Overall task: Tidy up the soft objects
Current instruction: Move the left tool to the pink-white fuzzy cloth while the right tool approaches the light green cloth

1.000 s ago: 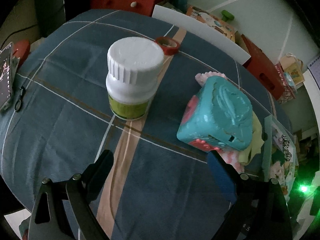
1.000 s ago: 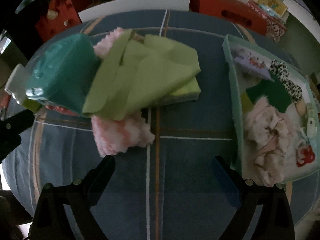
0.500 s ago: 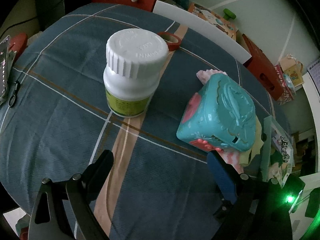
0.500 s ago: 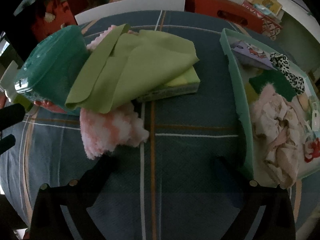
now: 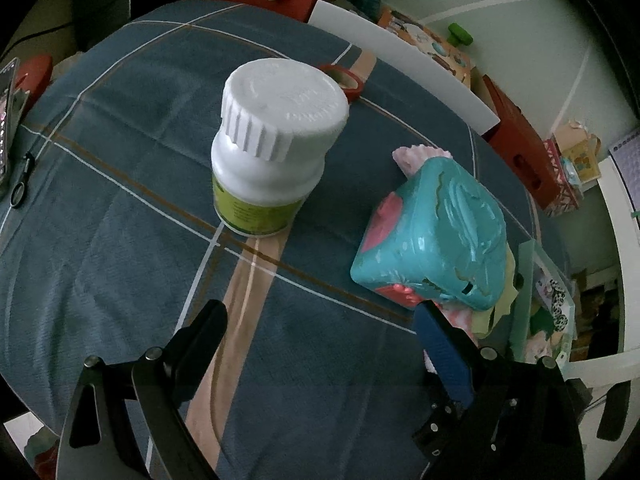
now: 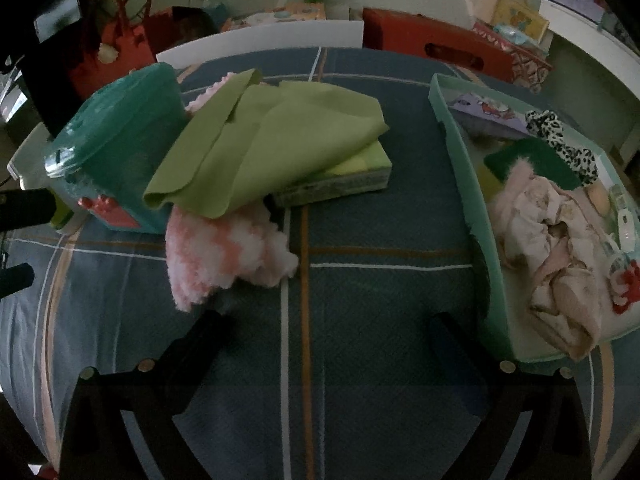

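A green cloth drapes over a green sponge block and leans on a teal plastic box. Under it lies a fluffy pink-and-white cloth. My right gripper is open, low over the plaid table cover just in front of the pink cloth, holding nothing. A pale green tray at the right holds several soft items. In the left wrist view my left gripper is open and empty, in front of a white bottle and the teal box.
A red tape roll lies behind the bottle. Keys and a phone sit at the table's left edge. A white board, red boxes and bags stand beyond the far edge. The tray shows at the right in the left wrist view.
The right gripper has come lower and nearer to the pink cloth and the pile. The left gripper's view shifted slightly, with the bottle and teal box a little closer.
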A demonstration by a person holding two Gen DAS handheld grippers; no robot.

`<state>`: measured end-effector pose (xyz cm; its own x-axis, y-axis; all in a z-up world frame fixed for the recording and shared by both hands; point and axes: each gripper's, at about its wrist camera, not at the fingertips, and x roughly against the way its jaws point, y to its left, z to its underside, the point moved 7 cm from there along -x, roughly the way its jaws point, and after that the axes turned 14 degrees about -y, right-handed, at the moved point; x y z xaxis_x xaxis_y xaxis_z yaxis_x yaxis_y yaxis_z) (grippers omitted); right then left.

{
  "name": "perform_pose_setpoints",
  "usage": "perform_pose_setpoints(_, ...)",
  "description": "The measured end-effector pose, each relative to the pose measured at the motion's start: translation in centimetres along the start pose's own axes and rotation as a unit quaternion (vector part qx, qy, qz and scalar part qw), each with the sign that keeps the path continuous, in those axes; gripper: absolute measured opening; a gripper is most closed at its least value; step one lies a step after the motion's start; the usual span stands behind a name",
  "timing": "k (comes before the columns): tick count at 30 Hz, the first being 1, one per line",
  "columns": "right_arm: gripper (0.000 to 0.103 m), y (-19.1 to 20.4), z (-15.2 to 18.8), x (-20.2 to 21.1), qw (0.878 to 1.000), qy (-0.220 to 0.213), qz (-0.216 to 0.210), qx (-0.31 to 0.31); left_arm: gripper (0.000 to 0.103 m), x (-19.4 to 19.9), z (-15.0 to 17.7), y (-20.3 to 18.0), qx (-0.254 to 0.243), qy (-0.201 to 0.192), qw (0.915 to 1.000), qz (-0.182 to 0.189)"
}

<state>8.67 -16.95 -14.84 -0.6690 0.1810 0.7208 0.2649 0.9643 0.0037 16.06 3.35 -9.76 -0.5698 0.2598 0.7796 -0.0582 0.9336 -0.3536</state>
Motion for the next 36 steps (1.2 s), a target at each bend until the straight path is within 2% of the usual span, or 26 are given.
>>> perform_pose_setpoints(4,0.103,0.1,-0.1,0.1,1.000,0.008,-0.002,-0.017,0.095,0.2,0.0,-0.1,-0.002,-0.001,1.0000,0.004)
perform_pose_setpoints(7,0.102,-0.2,-1.0,1.1,0.998,0.002,-0.028,-0.052,0.095,0.3,-0.1,0.0,-0.001,-0.003,1.0000,0.002)
perform_pose_setpoints(13,0.103,-0.7,-3.5,4.0,0.996,-0.058,-0.039,-0.056,0.095,0.5,-0.4,0.0,-0.001,-0.008,1.0000,0.001)
perform_pose_setpoints(18,0.103,-0.1,-3.8,3.9,0.998,-0.050,-0.032,-0.023,0.095,0.3,-0.4,-0.1,-0.004,-0.009,1.0000,-0.001)
perform_pose_setpoints(22,0.103,0.0,-3.7,4.0,0.997,-0.039,-0.060,-0.030,0.095,0.3,-0.3,-0.3,-0.007,-0.009,0.9999,-0.001)
perform_pose_setpoints(27,0.103,-1.0,-5.8,5.3,0.992,-0.107,-0.062,-0.031,0.095,0.2,-0.3,-0.5,-0.009,-0.010,0.9999,-0.003)
perform_pose_setpoints(32,0.103,-2.9,-6.6,5.6,0.991,-0.112,-0.055,-0.047,0.095,-0.1,0.3,-0.9,-0.017,-0.007,0.9998,-0.008)
perform_pose_setpoints(36,0.103,-4.0,-7.7,5.5,0.990,-0.100,-0.063,-0.071,0.095,-0.1,1.1,-1.9,-0.035,-0.001,0.9994,-0.005)
